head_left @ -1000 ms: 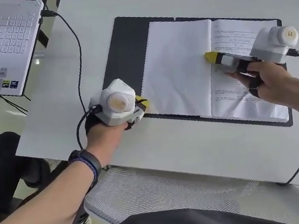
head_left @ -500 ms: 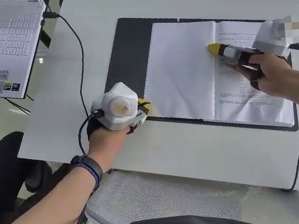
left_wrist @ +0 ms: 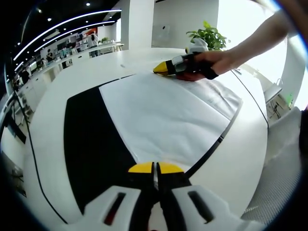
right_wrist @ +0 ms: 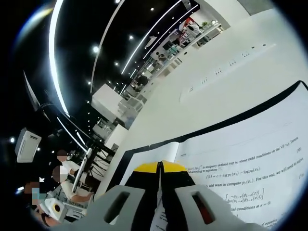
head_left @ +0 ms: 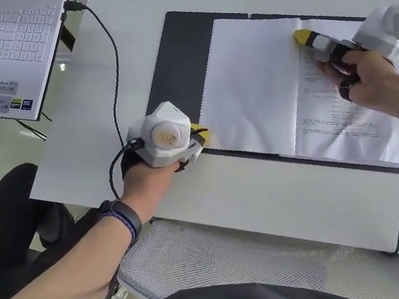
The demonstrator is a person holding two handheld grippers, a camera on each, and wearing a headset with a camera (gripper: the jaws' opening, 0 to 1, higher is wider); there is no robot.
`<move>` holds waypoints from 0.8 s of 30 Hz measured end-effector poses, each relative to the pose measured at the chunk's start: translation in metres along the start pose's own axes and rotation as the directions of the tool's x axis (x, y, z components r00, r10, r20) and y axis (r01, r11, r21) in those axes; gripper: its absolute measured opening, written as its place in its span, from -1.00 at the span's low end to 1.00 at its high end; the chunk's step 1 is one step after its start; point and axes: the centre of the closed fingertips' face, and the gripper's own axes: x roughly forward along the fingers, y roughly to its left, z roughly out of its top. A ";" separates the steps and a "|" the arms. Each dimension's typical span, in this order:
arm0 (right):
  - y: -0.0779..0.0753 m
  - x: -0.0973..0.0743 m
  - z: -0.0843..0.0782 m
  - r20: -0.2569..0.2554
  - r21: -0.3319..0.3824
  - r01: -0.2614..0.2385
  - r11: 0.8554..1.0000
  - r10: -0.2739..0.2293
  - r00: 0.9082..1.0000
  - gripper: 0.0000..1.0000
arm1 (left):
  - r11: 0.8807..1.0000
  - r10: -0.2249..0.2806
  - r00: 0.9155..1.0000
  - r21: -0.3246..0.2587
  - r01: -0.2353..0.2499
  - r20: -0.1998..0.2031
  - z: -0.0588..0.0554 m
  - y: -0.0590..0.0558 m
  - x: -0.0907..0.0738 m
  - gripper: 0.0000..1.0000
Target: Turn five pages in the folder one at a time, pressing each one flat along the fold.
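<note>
1. The folder lies open on the white counter, across the upper right of the head view. A blank page covers most of its left half and a printed page lies on the right, with the fold between them.
2. The right tool has its jaws pressed together with nothing between them. Its yellow tip rests on the paper at the upper end of the fold.
3. The left tool, also closed and empty, sits at the folder's lower edge by the blank page's bottom corner. Whether its tip actually touches the paper is hard to tell, even from the left gripper view.
4. The sheets look thin, light and limp. They would likely buckle or crease if shoved from the middle, and two could lift together. The paper is smooth, so a hard tip may skate over it.
5. The best place to take hold is probably the printed page's free outer edge or lower right corner, well away from the fold, pinching a single sheet lightly.
6. For flattening, a closed tip run along the fold with modest pressure should do. The black cover looks stiffer and should stay put.
7. A laptop and a cable sit at the upper left, clear of the pages.
</note>
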 end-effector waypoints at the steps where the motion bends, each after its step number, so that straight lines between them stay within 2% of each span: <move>1: -0.001 0.001 0.002 0.007 0.004 0.004 1.000 -0.004 1.000 -1.00 | 1.000 0.000 1.000 0.002 0.000 0.000 0.000 0.000 0.000 -0.98; 6: -0.006 0.010 0.012 0.024 0.003 0.018 1.000 -0.018 1.000 -1.00 | 1.000 -0.002 1.000 0.003 0.002 -0.002 0.000 0.000 0.001 -0.98; 15: -0.013 0.022 0.023 0.020 -0.009 0.027 1.000 -0.027 0.999 -1.00 | 1.000 -0.003 1.000 0.006 0.003 -0.002 -0.002 0.001 0.002 -0.99; 24: -0.018 0.025 0.025 0.014 -0.014 0.027 1.000 -0.027 1.000 -1.00 | 1.000 -0.003 1.000 0.007 0.003 -0.004 -0.002 0.002 0.003 -0.99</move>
